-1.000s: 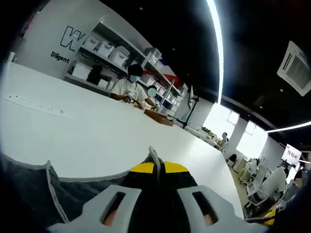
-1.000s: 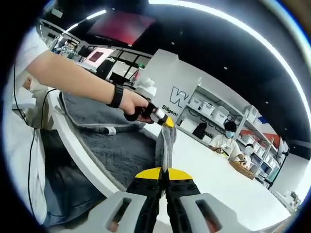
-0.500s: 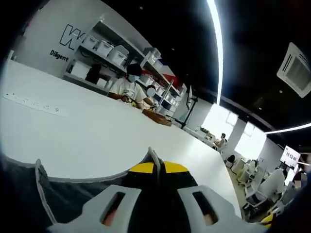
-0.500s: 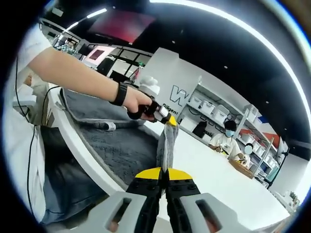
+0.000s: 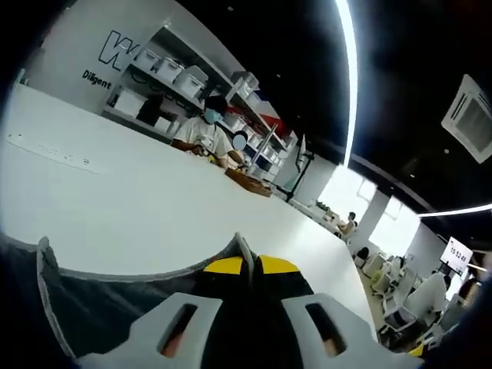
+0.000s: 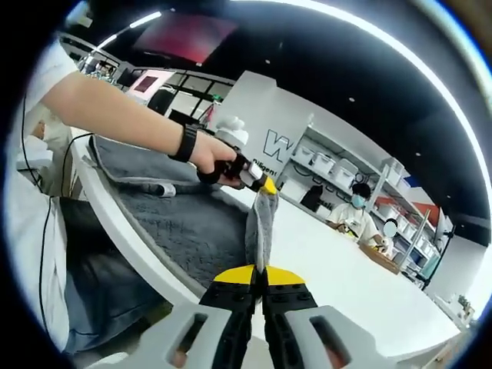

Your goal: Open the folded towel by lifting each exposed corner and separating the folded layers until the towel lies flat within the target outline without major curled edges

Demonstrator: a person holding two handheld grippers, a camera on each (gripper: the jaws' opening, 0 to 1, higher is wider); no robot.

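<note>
Tabletop (image 6: 323, 254): white, carries the towel. Towel (image 6: 192, 231): grey, on the near edge, top layer raised taut. Left claw (image 6: 265, 187) and right claw (image 6: 260, 277): each clamped on a hem corner. Step: separating layers. Next, likely: carry edge over, lay flat.

The left gripper view looks low across the white table (image 5: 154, 223) toward wall shelving (image 5: 165, 77), tight on its own jaws. The right gripper view, tilted, faces the same shelving (image 6: 327, 165) from nearer the table (image 6: 338, 269) edge. Both share the tabletop, shelving and seated people (image 6: 355, 215).
</note>
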